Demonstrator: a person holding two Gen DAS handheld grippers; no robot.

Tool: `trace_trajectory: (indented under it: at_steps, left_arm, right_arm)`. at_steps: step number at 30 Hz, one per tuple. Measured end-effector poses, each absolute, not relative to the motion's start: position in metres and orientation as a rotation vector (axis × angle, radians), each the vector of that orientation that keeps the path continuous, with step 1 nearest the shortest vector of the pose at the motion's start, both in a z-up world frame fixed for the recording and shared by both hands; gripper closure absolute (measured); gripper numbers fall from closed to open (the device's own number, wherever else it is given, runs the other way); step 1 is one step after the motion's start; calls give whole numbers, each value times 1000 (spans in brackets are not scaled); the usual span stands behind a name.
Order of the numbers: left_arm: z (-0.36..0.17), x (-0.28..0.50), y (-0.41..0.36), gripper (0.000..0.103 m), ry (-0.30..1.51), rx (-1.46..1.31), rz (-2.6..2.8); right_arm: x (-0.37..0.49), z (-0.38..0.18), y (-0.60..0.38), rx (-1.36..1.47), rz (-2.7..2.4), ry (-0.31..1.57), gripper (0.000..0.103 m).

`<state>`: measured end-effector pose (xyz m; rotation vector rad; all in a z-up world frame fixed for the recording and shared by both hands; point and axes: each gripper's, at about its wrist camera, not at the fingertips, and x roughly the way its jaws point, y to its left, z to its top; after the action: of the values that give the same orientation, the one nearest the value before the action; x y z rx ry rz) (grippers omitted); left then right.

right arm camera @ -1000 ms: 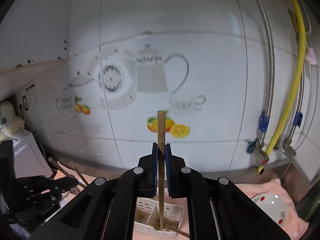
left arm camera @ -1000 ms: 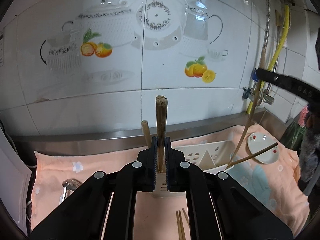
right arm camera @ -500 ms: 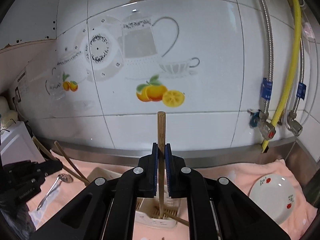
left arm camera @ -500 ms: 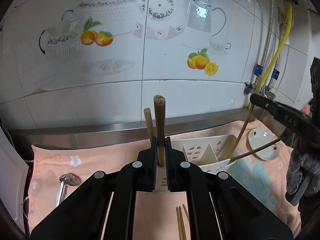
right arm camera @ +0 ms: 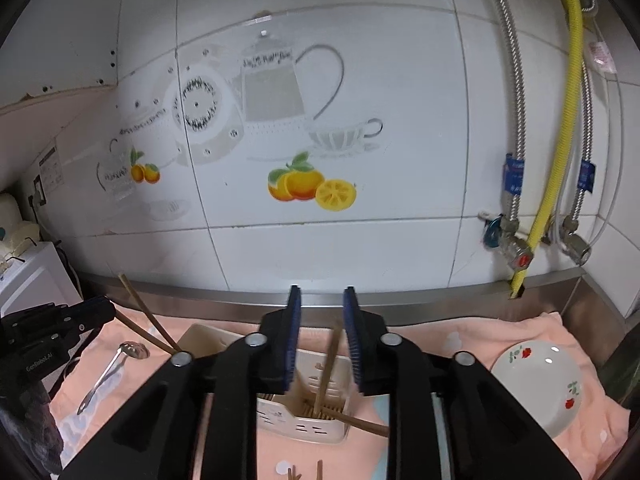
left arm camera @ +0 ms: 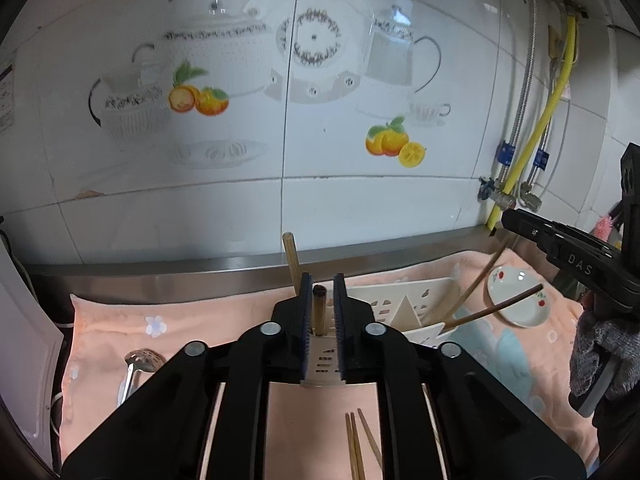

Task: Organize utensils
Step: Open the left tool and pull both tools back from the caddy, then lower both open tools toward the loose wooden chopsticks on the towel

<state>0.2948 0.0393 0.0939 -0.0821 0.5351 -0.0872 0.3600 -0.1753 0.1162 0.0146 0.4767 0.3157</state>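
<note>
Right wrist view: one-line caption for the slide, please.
Open right gripper above the white utensil holder, a chopstick dropping in between its fingers; small plate on the pink towel.

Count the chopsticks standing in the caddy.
4 in the caddy: one chopstick inside the left gripper, another behind it, a pair leaning at the right end. More may be hidden.

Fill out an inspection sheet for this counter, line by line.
Surface: pink towel over the counter.
Job's things: white caddy holds chopsticks; one chopstick, blurred, tilted between the open right tongs; another chopstick upright between the open left tongs; loose chopsticks on the towel.
Clutter: slotted spoon, small floral plate.
Cables: yellow hose, braided metal hoses.
Surroundings: tiled wall with teapot decals.
</note>
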Motion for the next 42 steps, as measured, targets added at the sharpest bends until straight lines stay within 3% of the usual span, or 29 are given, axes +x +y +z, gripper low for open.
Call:
trace_trajectory:
  at_steps: [7, 14, 27, 42]
  left_arm:
    - [108, 257, 39, 85, 495, -78, -85]
    - [88, 211, 43, 85, 519, -94, -95]
    - [-14, 141, 33, 85, 696, -145, -123]
    - [-95, 141, 12, 85, 859, -231, -164]
  right_arm:
    - [318, 135, -184, -3, 341, 427, 61]
    - [266, 126, -190, -16, 393, 426, 59]
    - [185, 46, -200, -63, 431, 549, 51]
    - [159, -33, -228, 34, 390, 700, 50]
